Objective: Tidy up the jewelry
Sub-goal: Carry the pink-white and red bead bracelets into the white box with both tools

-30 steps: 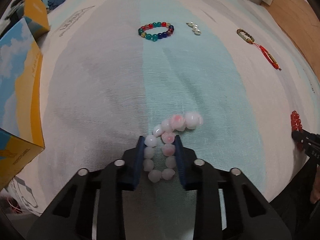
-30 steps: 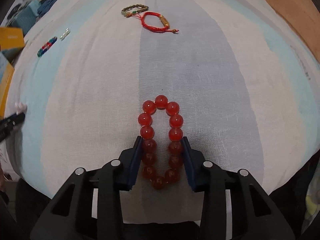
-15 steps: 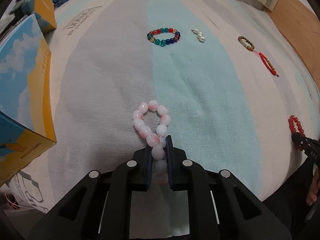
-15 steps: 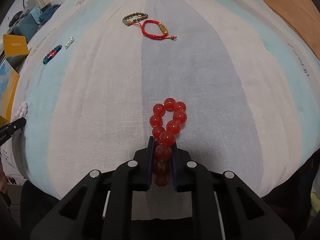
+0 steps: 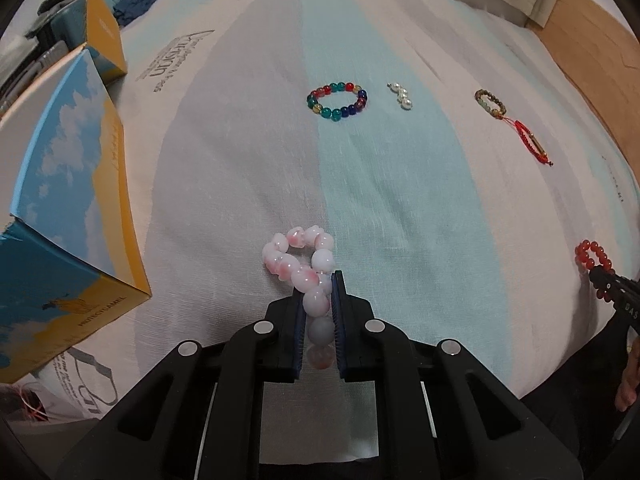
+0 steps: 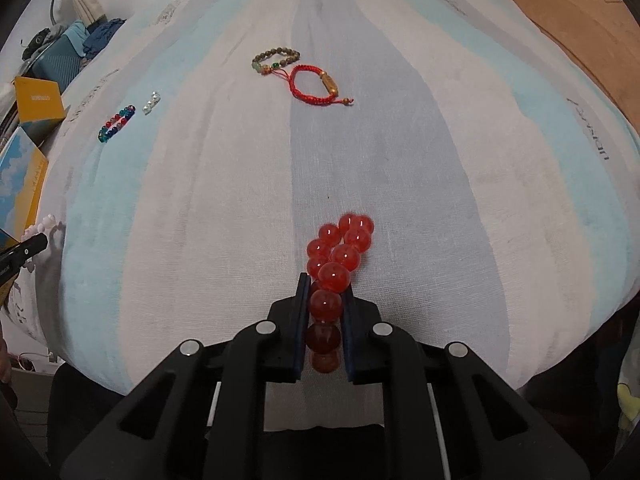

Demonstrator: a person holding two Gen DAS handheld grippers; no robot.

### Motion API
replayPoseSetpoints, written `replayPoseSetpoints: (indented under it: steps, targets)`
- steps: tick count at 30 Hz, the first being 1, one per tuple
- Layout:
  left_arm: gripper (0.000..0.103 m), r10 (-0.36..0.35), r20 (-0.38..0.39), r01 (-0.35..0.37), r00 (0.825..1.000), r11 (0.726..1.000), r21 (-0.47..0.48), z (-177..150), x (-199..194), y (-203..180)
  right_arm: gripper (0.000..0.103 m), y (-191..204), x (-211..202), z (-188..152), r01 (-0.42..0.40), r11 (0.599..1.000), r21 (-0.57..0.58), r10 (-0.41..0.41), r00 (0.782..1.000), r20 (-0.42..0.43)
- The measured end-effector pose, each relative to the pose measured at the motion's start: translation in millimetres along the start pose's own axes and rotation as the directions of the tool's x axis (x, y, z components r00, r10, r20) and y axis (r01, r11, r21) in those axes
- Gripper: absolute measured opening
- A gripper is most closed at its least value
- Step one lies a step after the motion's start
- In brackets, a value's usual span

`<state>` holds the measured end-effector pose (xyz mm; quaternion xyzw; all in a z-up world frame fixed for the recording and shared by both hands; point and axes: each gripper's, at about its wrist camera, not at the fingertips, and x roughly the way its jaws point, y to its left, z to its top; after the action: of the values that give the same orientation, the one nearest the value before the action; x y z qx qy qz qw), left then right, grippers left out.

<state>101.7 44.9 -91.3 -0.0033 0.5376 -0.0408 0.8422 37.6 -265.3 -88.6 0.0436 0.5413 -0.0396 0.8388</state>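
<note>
My left gripper is shut on a pink-and-white bead bracelet, whose loop sticks out ahead of the fingers over the striped cloth. My right gripper is shut on a red bead bracelet, bunched in front of the fingers. The right gripper and red beads also show at the right edge of the left wrist view. Farther off lie a multicoloured bead bracelet, small pearls, a brown bead bracelet and a red cord bracelet.
A blue-and-yellow box stands open at the left, close to my left gripper, with a yellow flap behind. The striped cloth covers the rounded surface. Wooden floor shows at the far right. Clutter lies at the far left.
Both grippers closed from open onto their bracelets and squeezed them into narrow loops. Both then lifted slightly and drew back, with the bracelets held.
</note>
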Motion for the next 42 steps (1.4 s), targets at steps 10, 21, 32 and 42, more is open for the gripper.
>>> replayPoseSetpoints:
  steps: [10, 21, 32, 42]
  targets:
    - [0.011, -0.008, 0.022, 0.008, 1.0, 1.0, -0.001, 5, -16, -1, 0.013, 6, -16, 14, -0.009, 1.0, -0.006, 0.01, 0.999, 0.03]
    - [0.011, 0.029, 0.055, -0.029, 0.998, 1.0, -0.01, 12, -38, 8, 0.013, 29, -36, 43, -0.016, 0.999, -0.044, 0.018, 0.998, 0.055]
    - [0.011, 0.064, 0.094, -0.063, 0.994, 0.998, -0.019, 29, -66, 18, 0.013, 59, -57, 63, -0.035, 0.997, -0.065, 0.041, 0.995, 0.09]
    - [0.011, 0.073, 0.123, -0.069, 0.99, 0.997, -0.032, 39, -87, 28, 0.013, 97, -71, 76, -0.068, 0.993, -0.1, 0.079, 0.991, 0.109]
